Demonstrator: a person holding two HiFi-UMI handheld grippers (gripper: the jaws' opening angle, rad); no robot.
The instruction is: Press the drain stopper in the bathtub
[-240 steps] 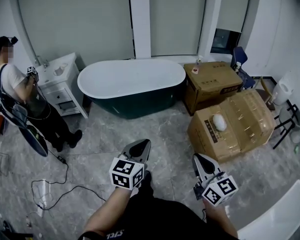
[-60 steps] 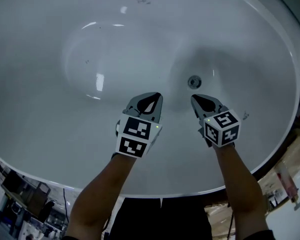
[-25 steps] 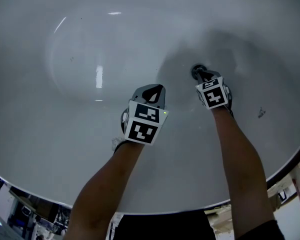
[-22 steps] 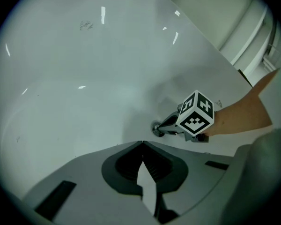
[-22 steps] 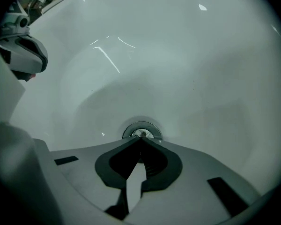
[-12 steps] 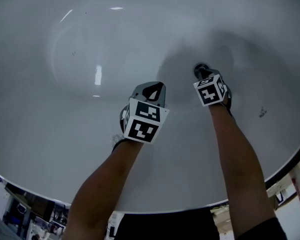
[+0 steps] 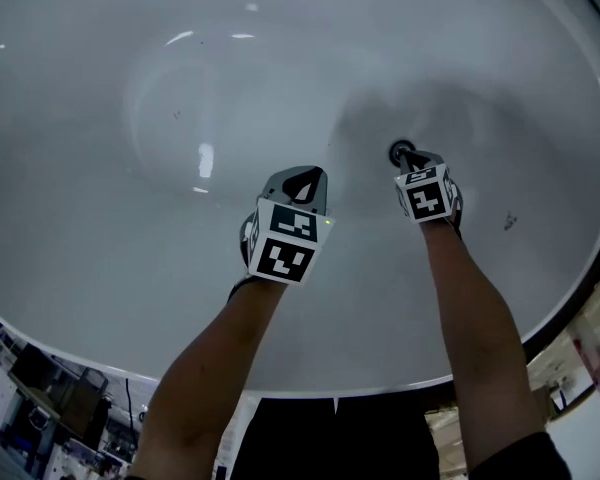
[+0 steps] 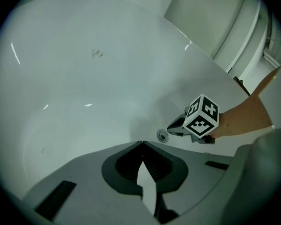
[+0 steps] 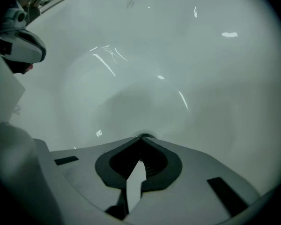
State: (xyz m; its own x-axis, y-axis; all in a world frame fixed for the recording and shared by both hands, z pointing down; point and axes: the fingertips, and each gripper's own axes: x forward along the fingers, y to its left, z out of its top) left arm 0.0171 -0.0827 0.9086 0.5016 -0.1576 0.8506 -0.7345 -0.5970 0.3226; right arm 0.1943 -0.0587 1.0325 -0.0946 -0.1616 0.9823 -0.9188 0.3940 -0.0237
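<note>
The right gripper (image 7: 415, 160), jaws closed, is held with its tips at the drain stopper (image 7: 399, 151) of the bathtub (image 7: 100, 268); the left gripper (image 7: 300, 181), also closed and empty, is held to its left.

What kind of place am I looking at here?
Likely a bathroom, though the room itself is hardly visible: the view looks down into a white bathtub with a round metal drain stopper in its floor.

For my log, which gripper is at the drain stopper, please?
The right gripper: its shut tips are at the round metal drain stopper; the left gripper hovers apart.
</note>
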